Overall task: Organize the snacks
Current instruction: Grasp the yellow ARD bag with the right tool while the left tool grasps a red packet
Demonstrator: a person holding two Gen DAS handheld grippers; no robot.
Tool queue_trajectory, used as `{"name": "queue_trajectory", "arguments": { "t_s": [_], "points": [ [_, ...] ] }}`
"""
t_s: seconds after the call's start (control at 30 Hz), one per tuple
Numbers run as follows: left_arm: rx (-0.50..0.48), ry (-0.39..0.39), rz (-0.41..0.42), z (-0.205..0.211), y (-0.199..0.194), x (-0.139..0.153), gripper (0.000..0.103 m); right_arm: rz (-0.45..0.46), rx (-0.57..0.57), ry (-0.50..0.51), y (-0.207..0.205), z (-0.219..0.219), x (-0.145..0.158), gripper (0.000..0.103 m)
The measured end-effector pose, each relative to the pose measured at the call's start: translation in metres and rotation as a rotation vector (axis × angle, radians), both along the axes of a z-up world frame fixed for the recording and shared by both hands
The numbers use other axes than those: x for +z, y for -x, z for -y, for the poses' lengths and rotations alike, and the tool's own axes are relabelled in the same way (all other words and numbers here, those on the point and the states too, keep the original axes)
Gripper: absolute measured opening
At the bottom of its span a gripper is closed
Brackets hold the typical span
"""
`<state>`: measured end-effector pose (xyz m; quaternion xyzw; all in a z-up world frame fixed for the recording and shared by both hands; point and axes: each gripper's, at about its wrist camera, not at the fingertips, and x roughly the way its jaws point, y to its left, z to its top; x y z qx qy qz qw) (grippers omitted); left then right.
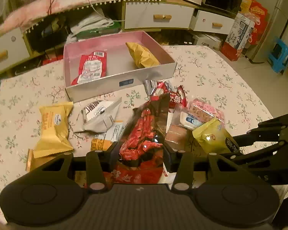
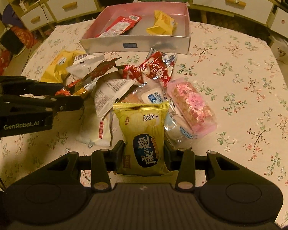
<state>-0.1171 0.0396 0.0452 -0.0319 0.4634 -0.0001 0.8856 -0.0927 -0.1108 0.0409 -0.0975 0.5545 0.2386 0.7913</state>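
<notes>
My left gripper (image 1: 141,153) is shut on a shiny red snack packet (image 1: 142,134), lifted over the pile of snacks. My right gripper (image 2: 144,151) is shut on a yellow-green chips packet (image 2: 144,130), held upright. Each gripper shows in the other's view: the right gripper (image 1: 234,143) at the right, the left gripper (image 2: 76,95) at the left. Beyond the pile stands a silver box (image 1: 98,90) with a pink inside (image 2: 109,44). In it lie a red-white packet (image 1: 92,67) and a yellow packet (image 1: 142,55).
Loose snacks lie on the floral tablecloth (image 2: 240,88): a yellow packet (image 1: 53,128), a white packet (image 1: 99,117), a pink packet (image 2: 192,105), a red-white packet (image 2: 157,67). White drawers (image 1: 159,17) stand behind the table, a blue stool (image 1: 278,55) at the far right.
</notes>
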Motion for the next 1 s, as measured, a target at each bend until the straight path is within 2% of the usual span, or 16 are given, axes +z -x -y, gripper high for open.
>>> {"name": "queue_trajectory", "arguments": {
  "t_s": [0.37, 0.4, 0.43, 0.6, 0.87, 1.0],
  "points": [
    [0.017, -0.060, 0.068, 0.007, 0.006, 0.014, 0.049, 0.025, -0.025, -0.028, -0.005, 0.004, 0.006, 0.038],
    [0.018, -0.064, 0.074, 0.008, 0.006, 0.015, 0.018, 0.030, -0.026, -0.030, -0.005, 0.005, 0.007, 0.038],
    [0.020, -0.072, 0.073, 0.008, 0.006, 0.016, 0.012, 0.034, -0.027, -0.033, -0.005, 0.005, 0.008, 0.038],
    [0.025, -0.043, 0.077, 0.004, 0.005, 0.017, 0.003, 0.050, -0.043, -0.061, -0.010, 0.009, 0.015, 0.038],
    [0.035, -0.011, 0.051, -0.001, 0.003, 0.012, 0.003, 0.052, -0.041, -0.060, -0.010, 0.007, 0.015, 0.038],
    [0.089, 0.059, 0.003, -0.013, 0.000, 0.001, 0.004, 0.048, -0.036, -0.062, -0.008, 0.006, 0.015, 0.038]
  ]
}}
